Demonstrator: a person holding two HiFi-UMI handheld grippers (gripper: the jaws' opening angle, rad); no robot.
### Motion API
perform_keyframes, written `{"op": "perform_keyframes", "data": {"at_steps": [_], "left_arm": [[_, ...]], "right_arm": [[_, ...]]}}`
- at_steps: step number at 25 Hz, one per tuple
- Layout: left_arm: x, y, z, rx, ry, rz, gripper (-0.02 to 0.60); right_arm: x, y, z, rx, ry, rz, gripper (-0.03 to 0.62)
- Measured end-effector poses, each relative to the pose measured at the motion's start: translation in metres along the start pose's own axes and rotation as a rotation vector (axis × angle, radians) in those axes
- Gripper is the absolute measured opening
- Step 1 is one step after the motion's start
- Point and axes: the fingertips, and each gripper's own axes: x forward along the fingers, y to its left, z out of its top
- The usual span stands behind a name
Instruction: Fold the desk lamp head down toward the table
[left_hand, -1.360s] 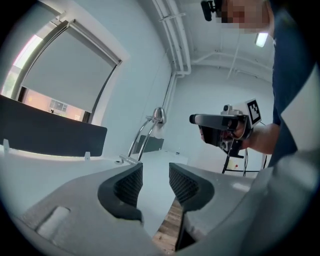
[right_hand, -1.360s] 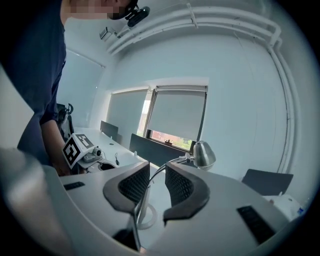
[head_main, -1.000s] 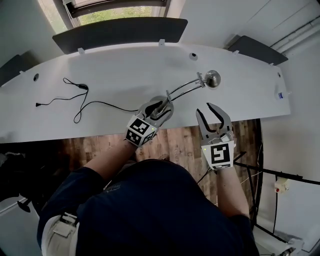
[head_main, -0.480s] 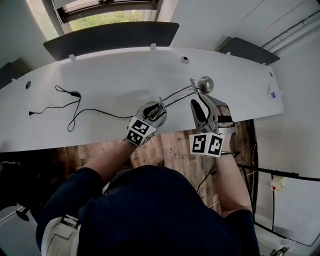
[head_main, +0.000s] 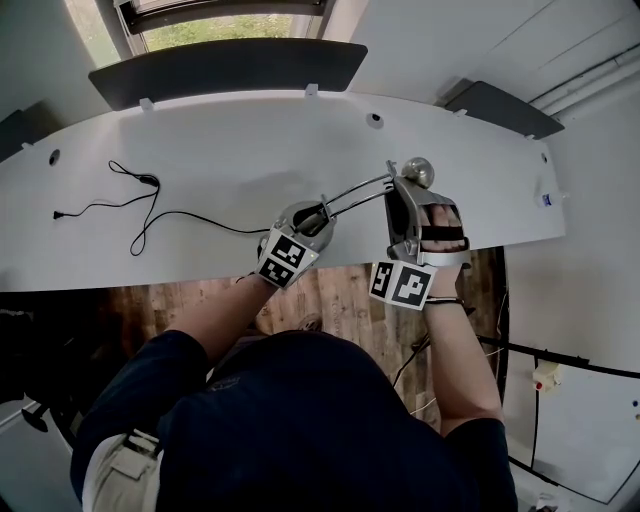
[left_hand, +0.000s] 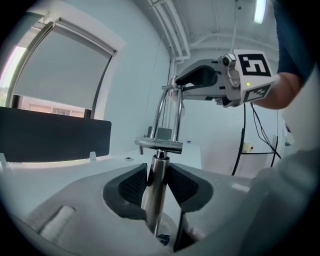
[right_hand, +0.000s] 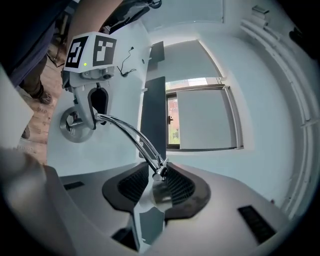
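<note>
A chrome desk lamp stands near the front edge of the white table (head_main: 230, 150). Its twin curved arms (head_main: 360, 188) run from the round base (right_hand: 74, 125) up and right to the small rounded head (head_main: 418, 170). My left gripper (head_main: 312, 215) sits over the base. The lamp's upright post (left_hand: 156, 185) stands between its closing jaws, and both pads lie against it. My right gripper (head_main: 408, 192), rolled on its side, is at the far end of the arms. Its jaws are closing on the lamp head (right_hand: 156, 192), with a pad against each side.
A black cable (head_main: 140, 200) lies looped on the table's left part. A dark panel (head_main: 230, 65) stands along the table's back edge below a window. The table's front edge runs just under both grippers, with wooden floor (head_main: 340, 290) below.
The right gripper has rolled onto its side and moved forward from the table's edge up to the lamp head. The left gripper has settled lower over the base. Both jaw pairs have narrowed.
</note>
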Motion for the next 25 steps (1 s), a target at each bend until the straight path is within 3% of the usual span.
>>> {"op": "perform_keyframes", "data": {"at_steps": [6, 13, 21, 25], "left_arm": [[0.0, 0.0, 0.001, 0.014, -0.019, -0.004, 0.127], [-0.002, 0.001, -0.001, 0.004, -0.037, 0.0, 0.127], [-0.003, -0.002, 0.003, -0.035, -0.042, 0.0, 0.127], [-0.003, -0.001, 0.002, -0.035, -0.041, 0.002, 0.127]], "right_arm": [[0.001, 0.001, -0.003, 0.108, 0.011, 0.015, 0.112], [0.02, 0.039, -0.037, 0.329, 0.068, 0.145, 0.101], [0.033, 0.065, -0.051, 0.518, 0.031, 0.16, 0.103], [0.045, 0.105, -0.056, 0.623, 0.054, 0.252, 0.094]]}}
